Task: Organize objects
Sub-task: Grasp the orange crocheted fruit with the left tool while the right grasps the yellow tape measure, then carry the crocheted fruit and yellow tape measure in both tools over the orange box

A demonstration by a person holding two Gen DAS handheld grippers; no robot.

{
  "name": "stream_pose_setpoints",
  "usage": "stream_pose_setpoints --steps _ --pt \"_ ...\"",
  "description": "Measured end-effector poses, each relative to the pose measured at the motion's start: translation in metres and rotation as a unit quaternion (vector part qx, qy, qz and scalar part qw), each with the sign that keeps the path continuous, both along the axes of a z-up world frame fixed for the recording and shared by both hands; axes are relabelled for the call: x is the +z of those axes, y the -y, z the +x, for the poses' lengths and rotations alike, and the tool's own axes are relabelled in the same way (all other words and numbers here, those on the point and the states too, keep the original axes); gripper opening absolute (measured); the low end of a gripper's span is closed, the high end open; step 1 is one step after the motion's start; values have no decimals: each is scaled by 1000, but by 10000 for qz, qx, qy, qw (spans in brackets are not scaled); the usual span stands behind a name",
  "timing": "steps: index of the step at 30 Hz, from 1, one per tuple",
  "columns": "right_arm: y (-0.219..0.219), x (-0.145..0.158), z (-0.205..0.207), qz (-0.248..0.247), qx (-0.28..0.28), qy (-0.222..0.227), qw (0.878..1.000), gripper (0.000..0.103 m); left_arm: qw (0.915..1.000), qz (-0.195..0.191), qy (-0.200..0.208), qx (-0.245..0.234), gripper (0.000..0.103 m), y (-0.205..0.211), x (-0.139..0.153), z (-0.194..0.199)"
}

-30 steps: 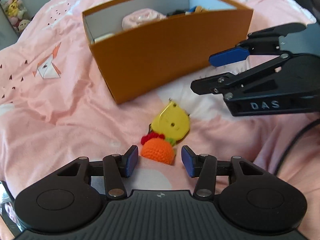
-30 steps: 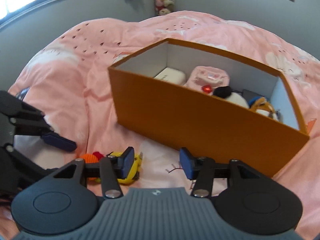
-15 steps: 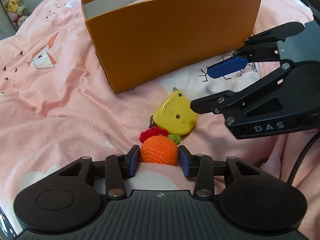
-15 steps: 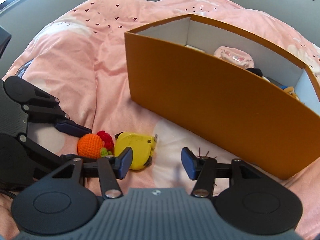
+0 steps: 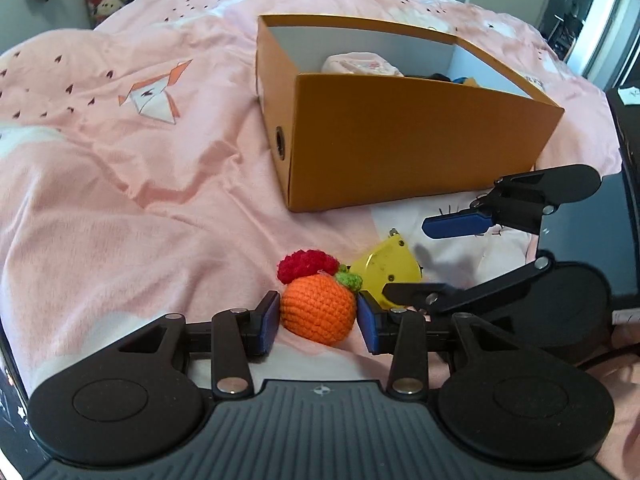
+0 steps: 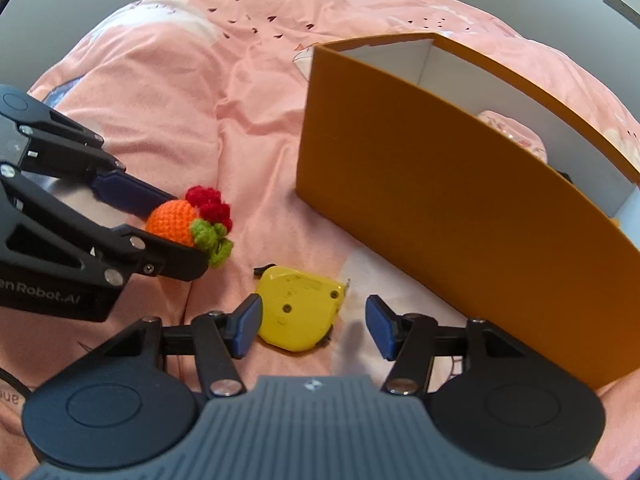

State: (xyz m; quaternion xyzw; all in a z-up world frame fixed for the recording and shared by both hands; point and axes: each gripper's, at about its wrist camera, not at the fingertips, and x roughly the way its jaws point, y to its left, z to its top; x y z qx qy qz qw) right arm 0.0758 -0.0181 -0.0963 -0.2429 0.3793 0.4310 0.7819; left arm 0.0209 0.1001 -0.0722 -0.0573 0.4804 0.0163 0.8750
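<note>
I have the left gripper (image 5: pixel 318 322) down on the pink bedspread (image 5: pixel 120 208), its pads on either side of the crocheted orange (image 5: pixel 318 309), in front of the orange box (image 5: pixel 400 152) and nearer me than its corner. The pads look pressed to the yarn or just short of it; I cannot tell if they bite. I judge this is the pinch before a lift. To do it well I would squeeze at the widest part of the ball, firmly enough that the soft yarn gives a little, then raise it straight up, since the red tuft (image 5: pixel 306 266) and green leaf (image 5: pixel 349 280) hang off the far side and may snag.

My right gripper (image 6: pixel 314 326) has its fingers spread wide, the left pad touching or almost touching the yellow tape measure (image 6: pixel 298 306), the right pad well clear of it. The measure lies flat between me and the box's long wall. Its long axis runs roughly across my fingers, flat end toward the box, rounded end toward the crocheted piece. I should shift right a little to centre it before squeezing.

The crocheted ball is near round; its tuft end points toward the box.
</note>
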Motion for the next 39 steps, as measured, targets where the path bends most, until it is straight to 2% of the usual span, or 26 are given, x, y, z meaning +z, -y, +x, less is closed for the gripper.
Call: stream_pose_setpoints --steps 8,13,23,31,39 --pt "-20 -12 -4 -266 191 49 9995 61 9996 -247 -39 97 47 -12 -9 -1" --pt "-25 -19 0 -383 118 1 9992 59 9996 -271 -54 80 47 -13 -10 0" --pt "-14 -13 1 -224 38 -72 9997 59 9995 -288 -28 90 47 -12 -9 -1" --pt "5 9 1 33 -56 61 10000 59 9987 -442 213 107 47 -10 4 -2" --pt "26 52 5 440 -63 416 9981 59 9956 -743 569 -37 47 -3 37 -1"
